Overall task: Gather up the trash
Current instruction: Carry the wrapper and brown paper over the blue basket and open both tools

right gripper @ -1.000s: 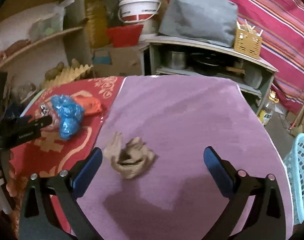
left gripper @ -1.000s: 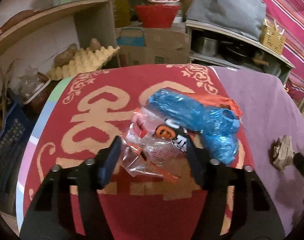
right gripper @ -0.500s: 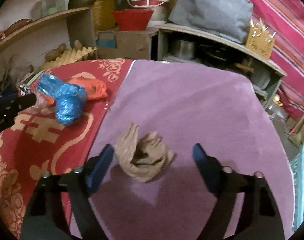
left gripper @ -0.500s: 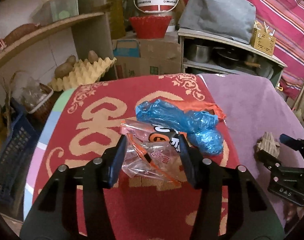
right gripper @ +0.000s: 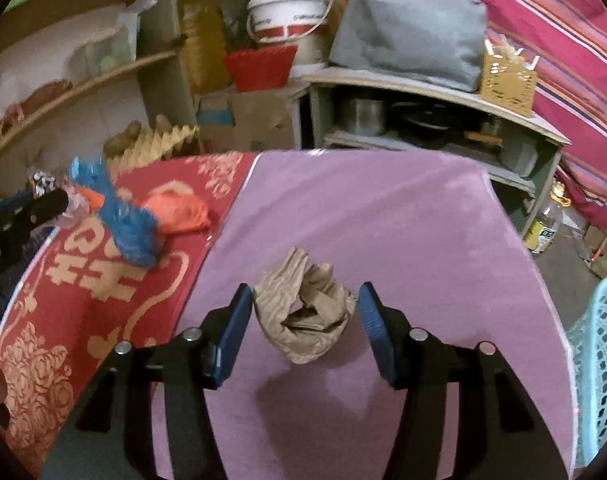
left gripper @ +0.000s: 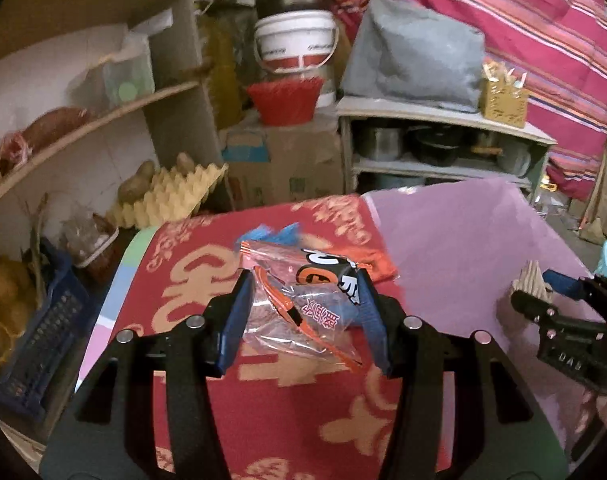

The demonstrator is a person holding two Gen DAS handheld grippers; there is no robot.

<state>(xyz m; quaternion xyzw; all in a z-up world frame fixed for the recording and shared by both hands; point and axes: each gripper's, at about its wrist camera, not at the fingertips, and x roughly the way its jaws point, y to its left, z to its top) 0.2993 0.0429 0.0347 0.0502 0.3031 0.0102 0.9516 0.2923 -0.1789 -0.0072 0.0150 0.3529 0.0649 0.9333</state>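
My left gripper (left gripper: 303,312) is shut on a clear plastic wrapper (left gripper: 299,308) with orange and black print, held lifted above the red patterned cloth (left gripper: 287,420). A blue plastic bag (right gripper: 127,220) and an orange bag (right gripper: 179,212) are beside it; the blue bag looks lifted with the wrapper. My right gripper (right gripper: 303,320) is shut on a crumpled brown paper ball (right gripper: 303,316), lifted a little above the purple cloth (right gripper: 383,216). The right gripper also shows in the left wrist view (left gripper: 543,292).
A light blue mesh basket (right gripper: 595,360) stands off the table's right edge. Shelves with potatoes, egg trays (left gripper: 171,196), a white bucket (left gripper: 295,44), a red basket and pots stand behind the table. A blue crate (left gripper: 35,344) is at the left.
Both grippers have closed on their trash and lifted it. The wrapper now hangs above the red cloth, and the paper ball casts a shadow on the purple cloth.
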